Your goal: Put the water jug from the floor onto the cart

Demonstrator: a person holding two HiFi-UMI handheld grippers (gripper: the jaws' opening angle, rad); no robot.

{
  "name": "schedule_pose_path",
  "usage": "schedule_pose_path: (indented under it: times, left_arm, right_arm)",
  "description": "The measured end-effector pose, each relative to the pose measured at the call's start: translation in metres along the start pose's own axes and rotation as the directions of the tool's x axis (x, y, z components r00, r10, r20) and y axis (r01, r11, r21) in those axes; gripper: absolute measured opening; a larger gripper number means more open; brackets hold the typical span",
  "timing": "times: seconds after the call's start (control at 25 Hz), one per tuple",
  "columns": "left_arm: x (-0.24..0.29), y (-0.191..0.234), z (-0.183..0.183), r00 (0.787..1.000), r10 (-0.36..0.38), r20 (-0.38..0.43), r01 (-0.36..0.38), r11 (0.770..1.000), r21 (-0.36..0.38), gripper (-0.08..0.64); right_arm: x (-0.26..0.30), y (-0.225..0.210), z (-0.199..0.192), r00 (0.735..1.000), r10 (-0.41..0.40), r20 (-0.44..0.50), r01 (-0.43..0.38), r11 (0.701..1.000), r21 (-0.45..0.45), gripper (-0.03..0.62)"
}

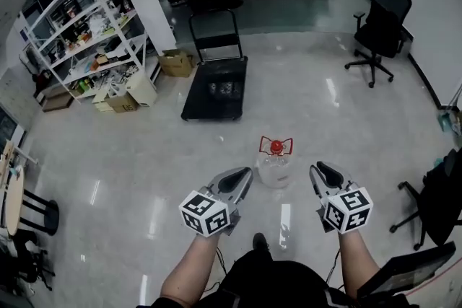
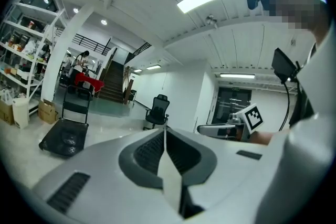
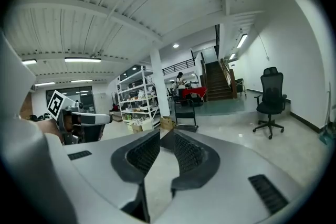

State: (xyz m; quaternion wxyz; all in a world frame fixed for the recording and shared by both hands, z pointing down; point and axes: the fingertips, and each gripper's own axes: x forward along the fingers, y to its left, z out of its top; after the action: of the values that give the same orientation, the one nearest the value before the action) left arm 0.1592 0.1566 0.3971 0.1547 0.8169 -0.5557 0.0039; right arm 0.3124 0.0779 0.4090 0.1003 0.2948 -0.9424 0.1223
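A clear, rounded, red-capped water jug is seen on the glossy floor. The left gripper is closed on nothing; the right gripper is held slightly parted, empty.

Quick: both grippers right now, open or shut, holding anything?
Left gripper: shut, empty.
Right gripper: open, nothing between its jaws.

Floor glossy, polished, mirroring lights; water jug clear plastic, red cap; cart deck matt black.

water jug: upright on floor, between left claw and right claw; cart: well apart beyond
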Motion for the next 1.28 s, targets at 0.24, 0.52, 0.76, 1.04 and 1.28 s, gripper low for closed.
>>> schedule_pose_path:
  times: [0.24,0.52,0.76,1.04,1.28]
  left_arm:
    - [0.064,0.088,0.017,0.997,-0.037,-0.065,0.036,0.999,-0.017,-0.008]
    - [0.150,0.155,0.018,0.996,-0.050,-0.077,0.043,0.996,-0.084,-0.006]
    - [0.231,0.207,-0.013,0.981,-0.028,-0.190,0.002,0.991,-0.134,0.002]
    - [0.294,0.265,-0.068,0.946,0.014,-0.325,-0.088,0.973,-0.214,0.042]
    - [0.315,0.326,-0.155,0.878,-0.005,-0.479,-0.144,0.951,-0.273,0.091]
  right_arm:
    - [0.097,-0.041,0.025,0.998,-0.052,-0.042,0.053,0.998,0.023,0.080]
    - [0.182,-0.105,0.021,0.994,-0.052,-0.098,0.057,0.997,0.052,0.106]
    - [0.258,-0.174,-0.011,0.980,-0.010,-0.199,0.030,0.994,0.101,0.118]
    - [0.326,-0.225,-0.074,0.934,0.044,-0.354,0.017,0.985,0.169,0.138]
    - [0.370,-0.245,-0.145,0.896,-0.006,-0.444,0.110,0.972,0.209,0.141]
